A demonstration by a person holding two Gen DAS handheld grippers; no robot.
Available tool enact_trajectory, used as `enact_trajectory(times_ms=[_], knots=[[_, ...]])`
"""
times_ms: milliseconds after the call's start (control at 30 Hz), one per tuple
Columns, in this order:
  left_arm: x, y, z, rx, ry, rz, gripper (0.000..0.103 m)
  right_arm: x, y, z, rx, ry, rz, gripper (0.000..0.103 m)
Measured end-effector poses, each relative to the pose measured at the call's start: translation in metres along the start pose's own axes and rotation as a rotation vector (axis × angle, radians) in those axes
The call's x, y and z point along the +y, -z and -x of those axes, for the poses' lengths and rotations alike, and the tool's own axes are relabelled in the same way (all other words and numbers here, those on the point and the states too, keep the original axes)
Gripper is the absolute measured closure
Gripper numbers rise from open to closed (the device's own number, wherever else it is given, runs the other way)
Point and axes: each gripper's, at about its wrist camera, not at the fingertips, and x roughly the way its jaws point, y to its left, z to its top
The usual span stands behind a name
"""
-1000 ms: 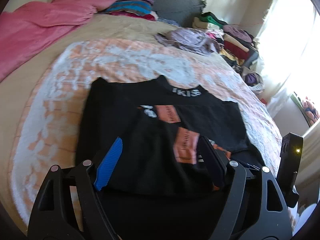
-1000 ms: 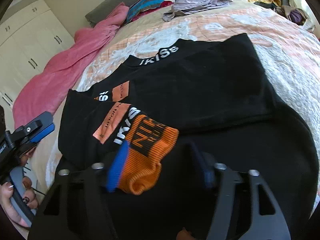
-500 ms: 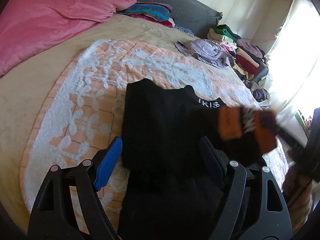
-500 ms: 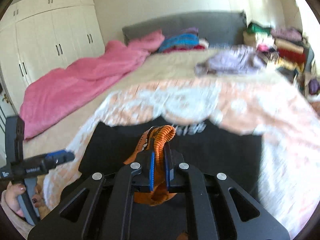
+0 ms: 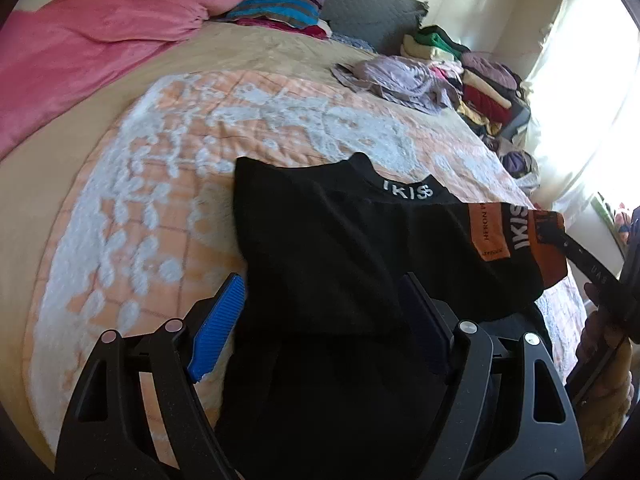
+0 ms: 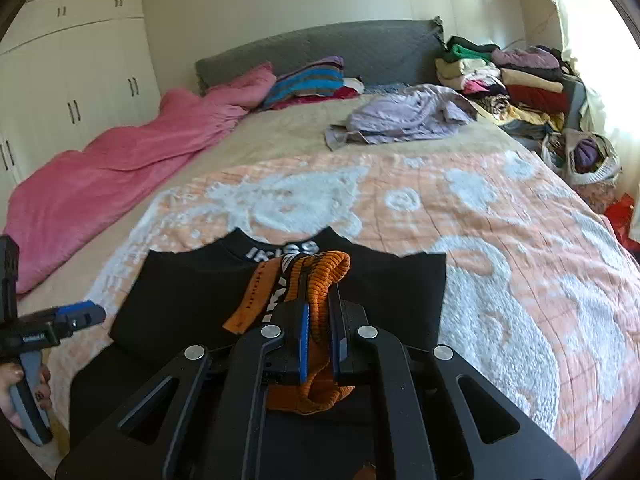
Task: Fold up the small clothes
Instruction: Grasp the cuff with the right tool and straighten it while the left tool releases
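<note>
Right gripper point(image 6: 320, 320): clamped on black sweater's point(image 5: 340, 248) orange cuff point(image 6: 320, 276), newly lifted clear; sleeve fold underway. Left gripper point(image 5: 320, 316): spread wide, empty, sweater beneath it.

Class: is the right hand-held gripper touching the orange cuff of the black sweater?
Touching. The right wrist view shows the right hand-held gripper with its blue pads clamped on the orange cuff, lifted above the black sweater.

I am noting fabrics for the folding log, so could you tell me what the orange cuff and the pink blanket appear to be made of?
The orange ribbed cuff of the black garment looks like stretchy knit: parallel ridges show. The pink blanket looks like soft, matte plush fleece, judging by its thick, rounded folds.
</note>
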Motion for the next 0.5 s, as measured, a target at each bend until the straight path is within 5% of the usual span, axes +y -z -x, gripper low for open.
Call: enact_trajectory(times_ms=[500], knots=[[-0.026, -0.009, -0.049, 0.068, -0.006, -0.096, 0.031, -0.007, 0.020, -0.014, 0.054, 0.063, 0.014, 0.096]])
